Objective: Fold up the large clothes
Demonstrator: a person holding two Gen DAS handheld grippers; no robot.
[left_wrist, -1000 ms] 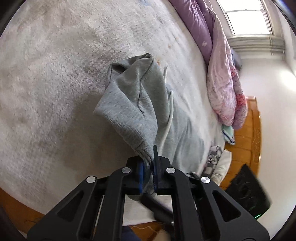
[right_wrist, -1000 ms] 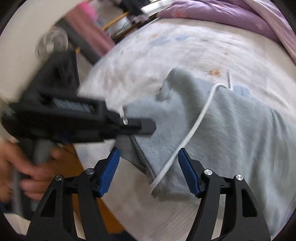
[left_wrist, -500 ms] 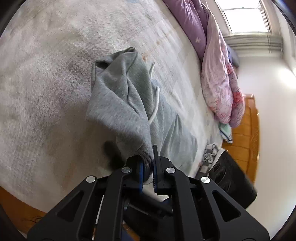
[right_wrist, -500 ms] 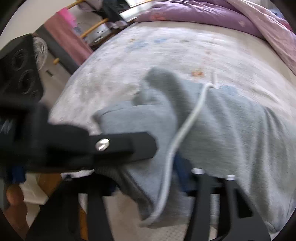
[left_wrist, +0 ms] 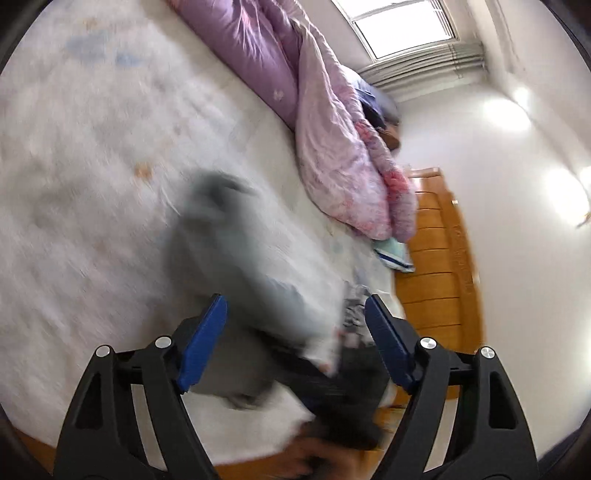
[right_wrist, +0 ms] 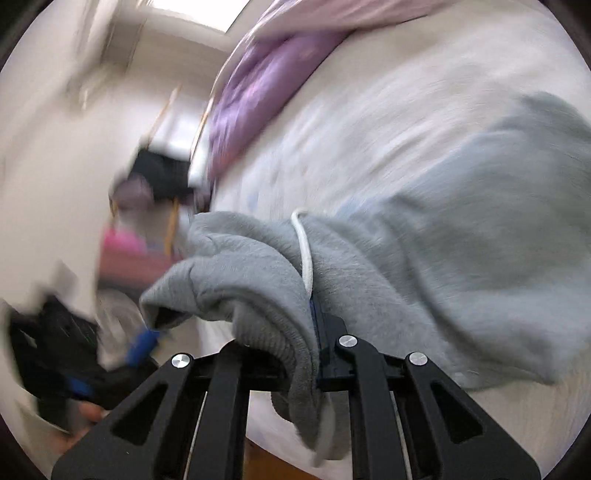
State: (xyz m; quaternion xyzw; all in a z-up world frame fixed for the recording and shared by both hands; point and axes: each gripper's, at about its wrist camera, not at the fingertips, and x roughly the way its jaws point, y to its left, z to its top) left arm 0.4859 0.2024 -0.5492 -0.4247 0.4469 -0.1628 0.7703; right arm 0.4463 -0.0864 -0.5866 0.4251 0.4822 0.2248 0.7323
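The grey hoodie [right_wrist: 424,258] lies on the bed [left_wrist: 92,155], near the purple quilt [left_wrist: 332,122] bunched along the bed's far side. The right gripper [right_wrist: 314,332] has just been closing and its fingers now pinch a bunched fold of the hoodie beside its white drawstring [right_wrist: 304,251]. The left gripper [left_wrist: 295,332] has just been opening; its fingers stand wide apart above the hoodie, gripping nothing.

A big white bed [left_wrist: 92,155] is seen, with a purple quilt [left_wrist: 325,122] piled along it. Bright light is let in through a window [left_wrist: 402,26]. White walls [left_wrist: 498,192] and a wooden bed end [left_wrist: 439,273] are seen.
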